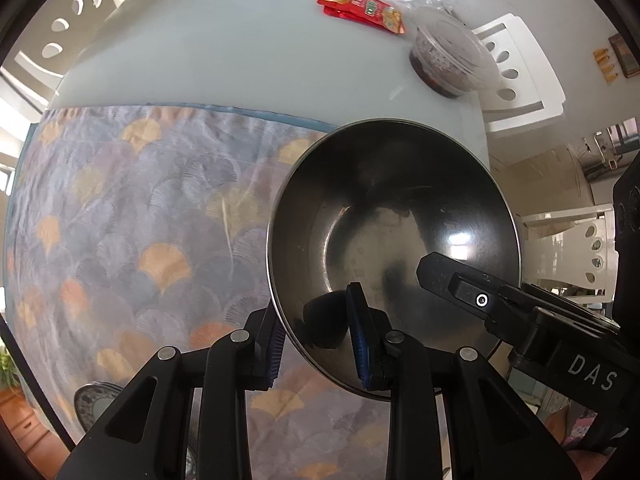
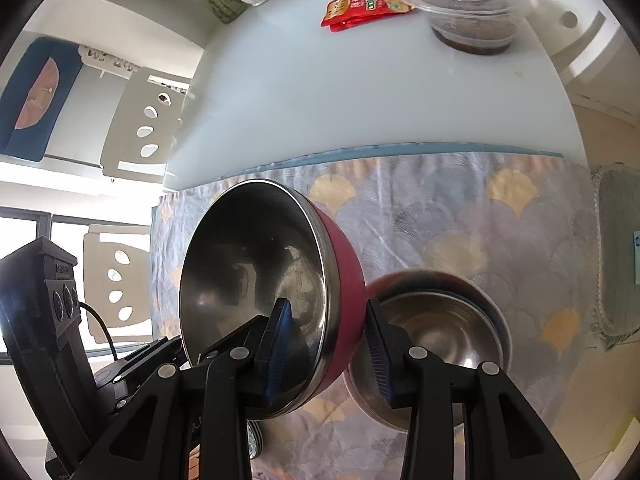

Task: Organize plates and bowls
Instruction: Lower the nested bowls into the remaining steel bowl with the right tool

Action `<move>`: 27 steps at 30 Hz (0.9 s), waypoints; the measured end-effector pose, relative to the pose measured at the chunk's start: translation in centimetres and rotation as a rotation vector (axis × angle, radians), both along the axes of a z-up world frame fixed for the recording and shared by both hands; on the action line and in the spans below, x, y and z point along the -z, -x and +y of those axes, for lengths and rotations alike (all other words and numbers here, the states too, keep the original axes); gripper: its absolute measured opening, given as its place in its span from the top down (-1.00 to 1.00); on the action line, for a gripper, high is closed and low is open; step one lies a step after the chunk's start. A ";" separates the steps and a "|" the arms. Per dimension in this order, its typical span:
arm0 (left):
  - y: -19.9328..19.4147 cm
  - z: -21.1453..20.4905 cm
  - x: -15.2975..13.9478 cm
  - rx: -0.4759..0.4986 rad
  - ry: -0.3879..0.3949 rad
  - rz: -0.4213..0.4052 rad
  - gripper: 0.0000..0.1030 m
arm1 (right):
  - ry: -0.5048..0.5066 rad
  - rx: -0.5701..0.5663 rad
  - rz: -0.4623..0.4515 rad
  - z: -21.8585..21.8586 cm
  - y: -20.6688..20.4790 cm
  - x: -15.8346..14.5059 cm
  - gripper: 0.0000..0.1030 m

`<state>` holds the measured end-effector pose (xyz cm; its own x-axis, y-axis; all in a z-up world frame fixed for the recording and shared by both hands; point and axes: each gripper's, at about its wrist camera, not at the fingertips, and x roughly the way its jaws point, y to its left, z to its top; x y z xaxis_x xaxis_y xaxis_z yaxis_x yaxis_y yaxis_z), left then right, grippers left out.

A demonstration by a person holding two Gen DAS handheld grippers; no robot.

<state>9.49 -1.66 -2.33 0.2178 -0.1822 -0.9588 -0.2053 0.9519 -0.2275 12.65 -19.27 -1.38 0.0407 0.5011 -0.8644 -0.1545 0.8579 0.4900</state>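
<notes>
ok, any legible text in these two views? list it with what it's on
"DAS" – white letters on the black body of the right gripper, seen in the left wrist view.
Red snack packet on the table: printed characters, too small and blurred to read in either view.
Black device at the left of the right wrist view: a small raised marking near its top, unreadable.
Nothing printed on the bowl or the cloth.

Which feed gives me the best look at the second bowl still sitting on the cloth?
The right wrist view. The second bowl sits on the patterned cloth there, its steel inside showing behind the held red bowl and the right gripper. The left wrist view does not show it, only the held bowl.
</notes>
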 end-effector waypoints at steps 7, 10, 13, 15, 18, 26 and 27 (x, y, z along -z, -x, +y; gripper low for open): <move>0.3 -1.5 0.1 0.019 0.003 -0.001 0.52 | -0.001 0.017 0.000 -1.7 0.9 -0.1 0.28; 0.4 -2.2 0.4 0.032 0.006 0.005 0.52 | 0.000 0.027 0.005 -2.4 1.3 0.1 0.28; 0.5 -3.0 0.6 0.046 0.006 0.011 0.52 | -0.004 0.044 0.013 -3.3 1.8 0.3 0.28; 0.6 -3.5 0.8 0.056 0.006 0.016 0.52 | -0.003 0.053 0.018 -4.0 2.1 0.5 0.28; 0.7 -4.3 1.1 0.072 0.006 0.023 0.52 | 0.000 0.066 0.025 -4.8 2.5 0.8 0.27; 0.8 -5.7 1.9 0.096 0.009 0.041 0.52 | -0.002 0.094 0.049 -6.6 3.4 1.6 0.27; 0.9 -5.9 2.0 0.098 0.009 0.042 0.52 | -0.002 0.096 0.052 -6.8 3.5 1.7 0.27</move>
